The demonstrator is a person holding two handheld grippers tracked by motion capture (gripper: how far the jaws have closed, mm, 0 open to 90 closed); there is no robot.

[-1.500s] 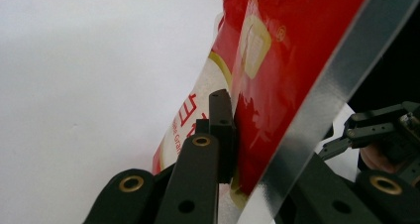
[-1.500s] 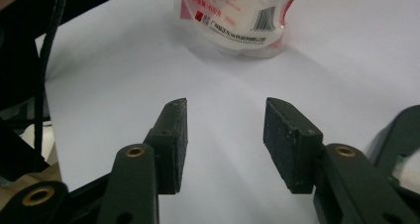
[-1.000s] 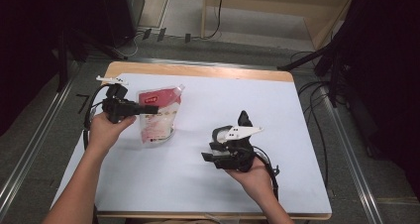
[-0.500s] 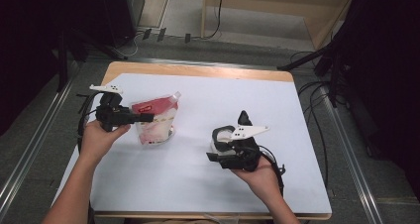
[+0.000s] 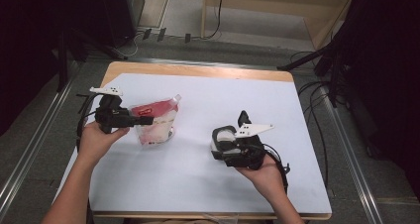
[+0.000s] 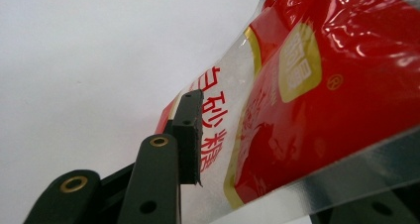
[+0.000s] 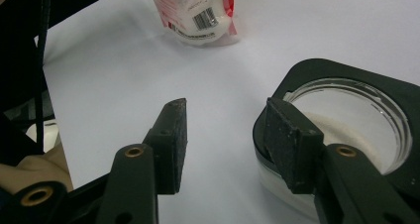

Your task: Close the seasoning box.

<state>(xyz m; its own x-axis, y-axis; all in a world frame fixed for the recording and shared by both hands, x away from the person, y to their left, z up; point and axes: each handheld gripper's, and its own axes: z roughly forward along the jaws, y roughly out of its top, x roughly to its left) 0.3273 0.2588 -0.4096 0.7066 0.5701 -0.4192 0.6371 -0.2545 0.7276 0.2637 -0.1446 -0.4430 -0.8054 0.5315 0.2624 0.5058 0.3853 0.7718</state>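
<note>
Landmark: the white mat (image 5: 198,184) covering the table.

Near edge of the mat, right of centre: the right hand (image 5: 265,172) holds the right gripper (image 5: 223,140) low over the mat. In the right gripper view its jaws stand spread; the left pad hangs free over bare mat, while the right pad (image 7: 287,140) lies against the rim of a black-lidded jar (image 7: 356,115) with white granules inside. No pinch is visible, as the jar sits to one side of the gap.

Toward the mat's left edge, a little farther back: the left hand (image 5: 96,140) holds the left gripper (image 5: 148,120) roughly level, pointing toward the mat's middle. Its jaws have just been opening. The red and clear sugar pouch (image 5: 156,122) is between them; in the left gripper view one pad (image 6: 190,135) stands just beside the film, contact not certain.

The pouch rests on the mat, left of centre, leaning, with its spout corner toward the mat's far edge.
</note>
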